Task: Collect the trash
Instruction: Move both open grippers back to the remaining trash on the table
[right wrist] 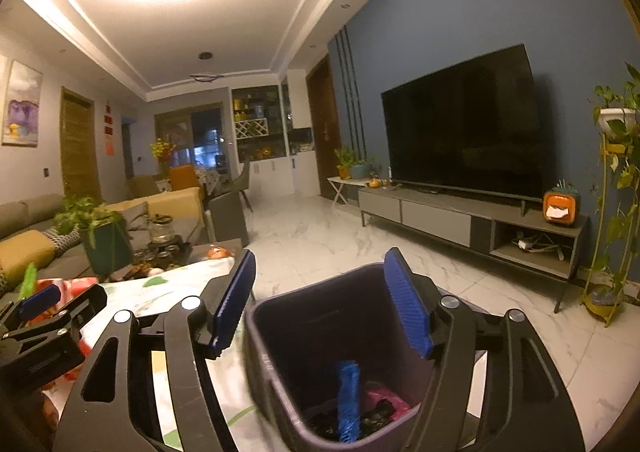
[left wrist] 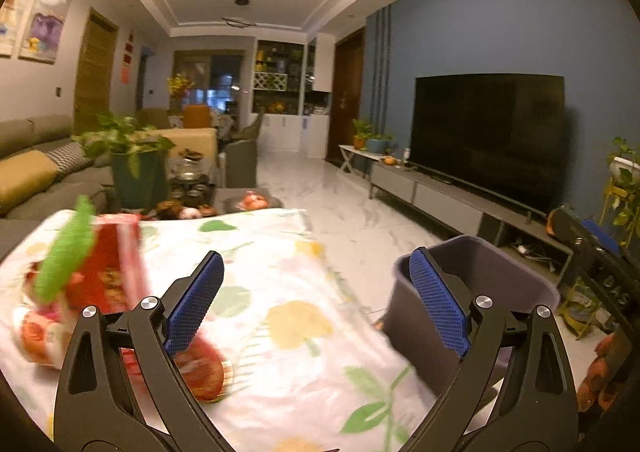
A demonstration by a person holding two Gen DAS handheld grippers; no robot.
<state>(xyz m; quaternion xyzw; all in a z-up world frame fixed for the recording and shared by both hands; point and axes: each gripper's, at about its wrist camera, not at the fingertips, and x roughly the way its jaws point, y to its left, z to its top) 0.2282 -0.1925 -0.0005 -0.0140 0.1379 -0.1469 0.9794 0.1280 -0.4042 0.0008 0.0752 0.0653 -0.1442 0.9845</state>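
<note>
Crowding the 9 o'clock side of the left wrist view, a blurred heap of red snack wrappers point(left wrist: 116, 264) is lying on the floral tablecloth point(left wrist: 288, 292), with a fuzzy green strip point(left wrist: 68, 252) sticking up beside them and a round red package point(left wrist: 202, 374) sitting just behind the left finger pad. A dark grey trash bin point(left wrist: 500, 276) is standing on the marble floor point(left wrist: 352, 212) at 3 o'clock, just beside the table edge, partly hidden by the other pad. The left gripper point(left wrist: 316, 292) is hovering over the cloth with its blue pads spread wide and nothing between them. In the right wrist view, the right gripper point(right wrist: 320, 304) is pointing down over the bin's mouth point(right wrist: 320, 316), its jaws likewise standing wide apart and empty. Inside the bin, at 6 o'clock, a blue ribbed strip point(right wrist: 348, 396) is leaning upright against pink crumpled trash point(right wrist: 384, 400) and some dark scraps too dim to identify. The left gripper's black frame point(right wrist: 48, 324) is showing at 9 o'clock in this view, over the red wrappers. Farther off, a potted plant point(left wrist: 132, 156) and glass jars point(left wrist: 192, 172) are sitting at 11 o'clock, and a large television point(left wrist: 488, 140) is standing on a low console point(left wrist: 440, 200) at 2 o'clock. The wrappers are smeared by motion, so their print is unreadable, and the bin's base is cut off.
</note>
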